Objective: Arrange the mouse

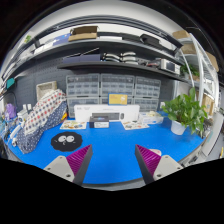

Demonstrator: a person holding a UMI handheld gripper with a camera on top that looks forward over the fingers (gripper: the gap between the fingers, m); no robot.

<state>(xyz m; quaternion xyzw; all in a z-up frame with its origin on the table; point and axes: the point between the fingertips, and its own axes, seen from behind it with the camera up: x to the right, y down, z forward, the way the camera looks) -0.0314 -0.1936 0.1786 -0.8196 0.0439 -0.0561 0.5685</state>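
1. I see the gripper (109,158) held above a blue table (115,150), its fingers (76,160) spread wide apart and holding nothing.
2. A pale object that I take for the mouse (66,140) rests on a round black pad (67,141), ahead of the fingers and off toward the left one; its long axis is too small to judge.
3. A white box (100,123) and a yellow-lidded box (74,124) stand beyond the pad, a potted plant (185,112) far right, a patterned cloth (38,115) far left.
4. In my judgement, nothing lies between fingers and mouse.
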